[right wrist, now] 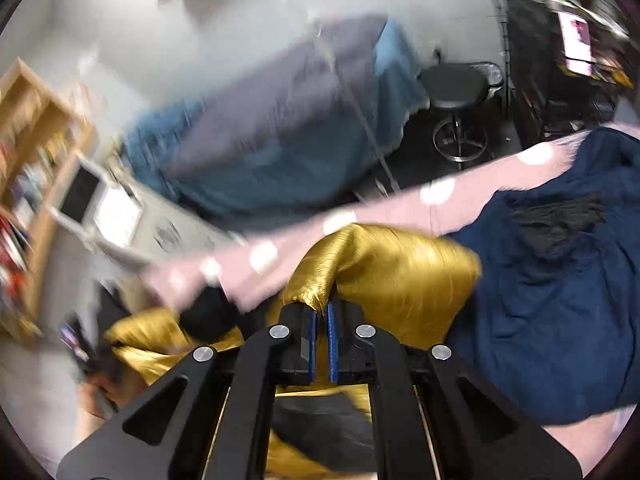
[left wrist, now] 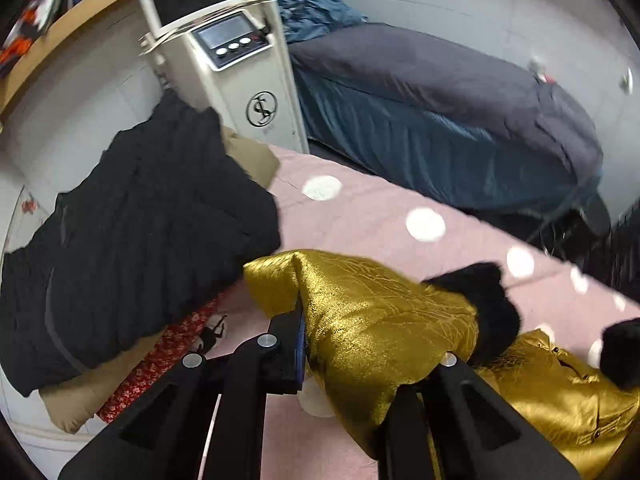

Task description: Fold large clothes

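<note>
1. Gold satin, trimmed with black fur, bunches up off a pink polka-dot bedspread as a person works to fold a large gold jacket with two hand-held grippers
2. Left gripper is clenched on a fold of the gold cloth; one blue-padded finger shows, the other is buried under fabric that drapes over it
3. Right gripper pinches a peak of the same jacket between its blue pads, which stand nearly together with only thin cloth between them
4. Two separate grips on one garment suggest it is being raised clear of the bed so it can be spread or doubled over; most of the jacket trails on the bedspread below
5. Black fur cuffs hang beside the lifted part, likely to drag as the cloth rises
6. Piled black coat at one side and a navy blanket-like garment at the other crowd the space; folding looks barely begun
</note>
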Available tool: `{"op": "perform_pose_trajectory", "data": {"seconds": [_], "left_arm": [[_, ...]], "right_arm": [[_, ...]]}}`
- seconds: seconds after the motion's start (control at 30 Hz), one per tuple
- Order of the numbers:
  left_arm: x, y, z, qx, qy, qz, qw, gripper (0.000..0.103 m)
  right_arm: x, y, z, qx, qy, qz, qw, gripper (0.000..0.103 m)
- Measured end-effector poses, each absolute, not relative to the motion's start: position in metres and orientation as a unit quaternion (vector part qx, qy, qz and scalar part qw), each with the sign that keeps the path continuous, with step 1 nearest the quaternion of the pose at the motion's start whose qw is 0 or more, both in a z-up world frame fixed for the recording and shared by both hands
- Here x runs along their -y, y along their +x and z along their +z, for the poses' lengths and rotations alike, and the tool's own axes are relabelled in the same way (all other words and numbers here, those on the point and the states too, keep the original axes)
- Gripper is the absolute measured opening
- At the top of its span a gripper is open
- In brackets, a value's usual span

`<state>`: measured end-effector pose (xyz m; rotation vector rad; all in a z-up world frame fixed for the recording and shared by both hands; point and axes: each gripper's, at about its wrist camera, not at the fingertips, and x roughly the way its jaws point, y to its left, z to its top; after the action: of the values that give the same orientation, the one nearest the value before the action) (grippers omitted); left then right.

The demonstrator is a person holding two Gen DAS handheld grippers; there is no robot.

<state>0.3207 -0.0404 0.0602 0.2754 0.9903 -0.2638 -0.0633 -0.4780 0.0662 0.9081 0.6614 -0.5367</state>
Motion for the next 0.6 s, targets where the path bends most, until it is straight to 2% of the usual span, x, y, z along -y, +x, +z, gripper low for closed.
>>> {"op": "perform_pose_trajectory", "data": {"seconds": [0.13,0.2,0.23,0.27,0.33,0.4,0.43,0.47,0.5,0.57,0.6], "left_arm": [[0.028,0.339,0.054,-0.487,0.118,-0.12,0.857,0.012],[0.033,0.344,0.034,-0.522,0.107,-0.122,0.837,0.015],[0.038,0.344,0.026,-0.533,0.106,-0.128,0.829,0.025],[0.046,0.342,0.014,-0.546,0.115,-0.137,0.818,0.045],[0.055,0.335,0.001,-0.559,0.12,-0.14,0.809,0.072],[0.059,0.318,0.0,-0.557,0.101,-0.167,0.807,0.075],[0.057,0.312,0.0,-0.555,0.101,-0.174,0.807,0.079],[0.055,0.302,0.004,-0.547,0.103,-0.184,0.81,0.083],[0.051,0.293,0.007,-0.54,0.103,-0.193,0.813,0.085],[0.035,0.273,0.015,-0.525,0.102,-0.209,0.818,0.09],[0.03,0.262,0.016,-0.522,0.102,-0.216,0.819,0.09]], "right_arm": [[0.494,-0.129,0.102,-0.252,0.416,-0.322,0.813,0.005],[0.507,-0.154,0.091,-0.239,0.441,-0.337,0.797,0.005],[0.508,-0.163,0.083,-0.242,0.461,-0.337,0.784,0.005],[0.513,-0.166,0.069,-0.253,0.475,-0.334,0.773,0.006],[0.523,-0.164,0.047,-0.296,0.471,-0.342,0.757,0.015],[0.513,-0.163,0.021,-0.353,0.448,-0.373,0.732,0.023],[0.506,-0.163,0.018,-0.356,0.442,-0.371,0.735,0.026],[0.496,-0.163,0.012,-0.354,0.435,-0.366,0.742,0.037],[0.483,-0.164,0.012,-0.35,0.422,-0.361,0.754,0.056],[0.452,-0.165,0.015,-0.349,0.375,-0.354,0.782,0.072],[0.437,-0.171,0.014,-0.344,0.359,-0.352,0.793,0.073]]}}
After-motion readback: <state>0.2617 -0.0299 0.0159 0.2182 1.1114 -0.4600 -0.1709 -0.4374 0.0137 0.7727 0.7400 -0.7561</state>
